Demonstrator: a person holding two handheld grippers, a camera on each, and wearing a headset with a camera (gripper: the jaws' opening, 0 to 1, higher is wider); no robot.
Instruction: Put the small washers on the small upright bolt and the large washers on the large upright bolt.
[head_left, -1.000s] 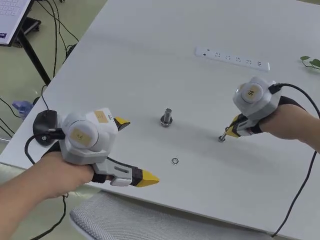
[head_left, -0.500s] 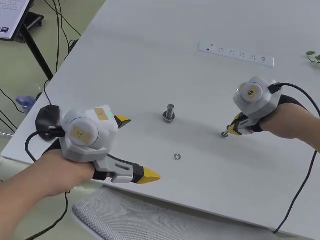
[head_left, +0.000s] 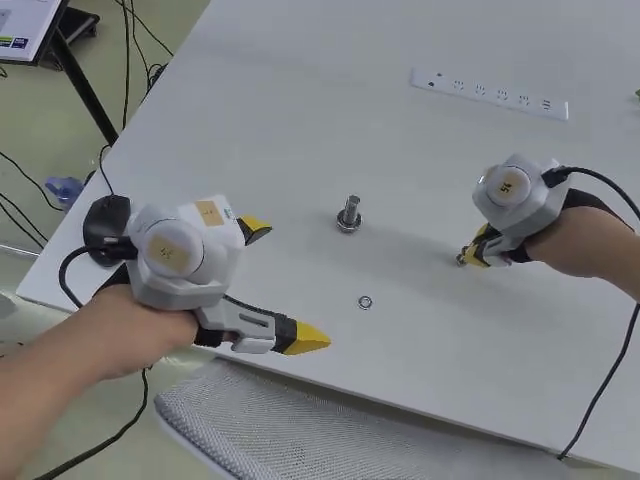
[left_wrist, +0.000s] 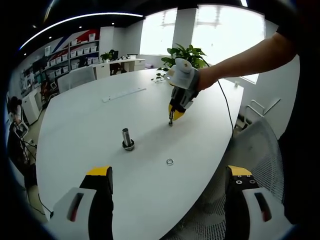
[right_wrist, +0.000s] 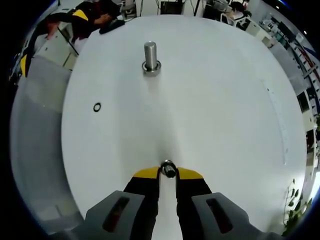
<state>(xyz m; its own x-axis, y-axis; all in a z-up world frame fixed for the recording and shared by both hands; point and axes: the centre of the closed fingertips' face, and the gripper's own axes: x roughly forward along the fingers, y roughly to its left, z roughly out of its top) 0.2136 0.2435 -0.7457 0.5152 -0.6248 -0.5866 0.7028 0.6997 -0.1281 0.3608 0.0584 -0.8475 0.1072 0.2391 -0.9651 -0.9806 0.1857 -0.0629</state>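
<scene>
The large bolt (head_left: 348, 214) (left_wrist: 127, 138) (right_wrist: 150, 57) stands upright mid-table with a metal ring round its base. One small washer (head_left: 364, 302) (left_wrist: 170, 161) (right_wrist: 97, 107) lies loose on the table in front of it. My right gripper (head_left: 470, 257) (right_wrist: 168, 172) points down at the small bolt (left_wrist: 170, 121), its jaws shut on a small metal ring (right_wrist: 168, 169) at the bolt's top. My left gripper (head_left: 280, 285) (left_wrist: 167, 182) hovers open at the near table edge, holding nothing, left of the loose washer.
A white power strip (head_left: 490, 93) (left_wrist: 124, 94) lies at the far side of the white table (head_left: 300, 120). A grey mesh chair (head_left: 300, 430) sits under the near edge. The right gripper's black cable (head_left: 610, 380) hangs off the table's right side.
The whole picture has shifted with my head. Both grippers, the bolts and the loose washer keep their places relative to each other.
</scene>
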